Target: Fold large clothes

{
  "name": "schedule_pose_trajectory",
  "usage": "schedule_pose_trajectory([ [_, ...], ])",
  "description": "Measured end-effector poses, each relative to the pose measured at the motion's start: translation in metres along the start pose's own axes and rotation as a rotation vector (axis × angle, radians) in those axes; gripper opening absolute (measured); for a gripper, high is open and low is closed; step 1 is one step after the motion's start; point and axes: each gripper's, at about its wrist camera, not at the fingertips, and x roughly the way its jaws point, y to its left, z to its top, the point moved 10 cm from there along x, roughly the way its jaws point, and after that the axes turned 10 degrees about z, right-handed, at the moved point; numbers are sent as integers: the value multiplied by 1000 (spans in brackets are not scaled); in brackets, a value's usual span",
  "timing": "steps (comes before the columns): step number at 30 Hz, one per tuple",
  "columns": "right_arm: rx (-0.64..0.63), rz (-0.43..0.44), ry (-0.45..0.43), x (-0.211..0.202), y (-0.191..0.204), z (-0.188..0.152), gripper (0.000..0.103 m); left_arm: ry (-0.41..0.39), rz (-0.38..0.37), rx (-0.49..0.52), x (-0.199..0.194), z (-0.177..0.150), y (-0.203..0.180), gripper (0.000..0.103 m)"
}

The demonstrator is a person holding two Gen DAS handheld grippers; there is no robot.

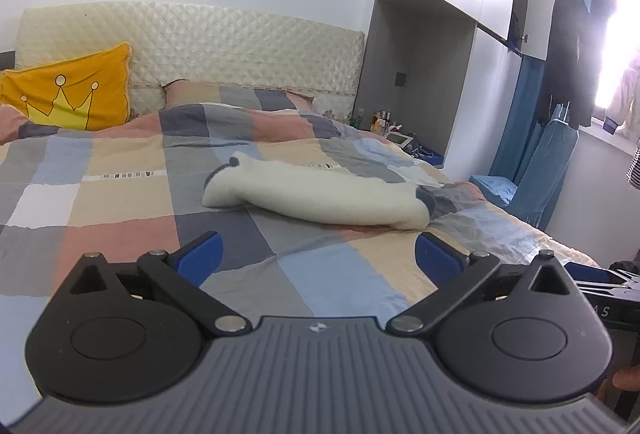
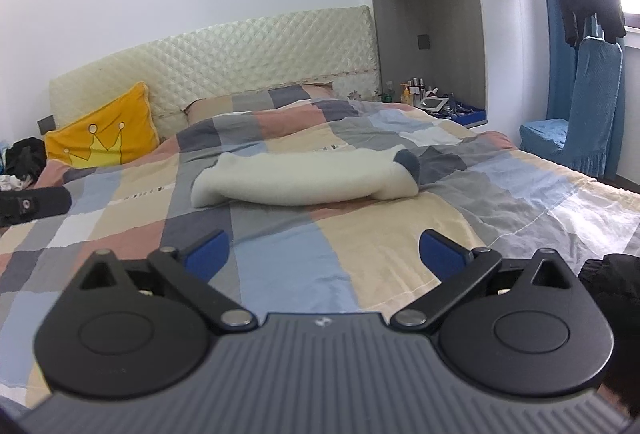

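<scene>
Left wrist view, nearest first: the left gripper (image 1: 318, 254) has its blue pads spread wide apart with nothing between them, only the patchwork bedspread (image 1: 120, 201) showing in the gap. In the right wrist view the right gripper (image 2: 323, 254) stands just as wide, also empty and touching no cloth. Beyond both, near the middle of the bed, the cream garment (image 1: 316, 193) lies as a compact, long folded bundle with a dark grey cuff or trim showing at its right end, well apart from both tools. Judging by that neat shape and the released jaws, this piece looks folded; whether other clothes remain cannot be told. Farther back sit the yellow crown pillow (image 1: 68, 91) and the quilted headboard (image 1: 200, 37).
</scene>
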Motion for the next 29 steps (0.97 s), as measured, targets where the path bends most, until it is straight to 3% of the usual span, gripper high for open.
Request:
schedule_pose_trajectory([
  [29,-2,14,-1,-2,6,-1,103,14,23,13,-2,-2,-1,103],
])
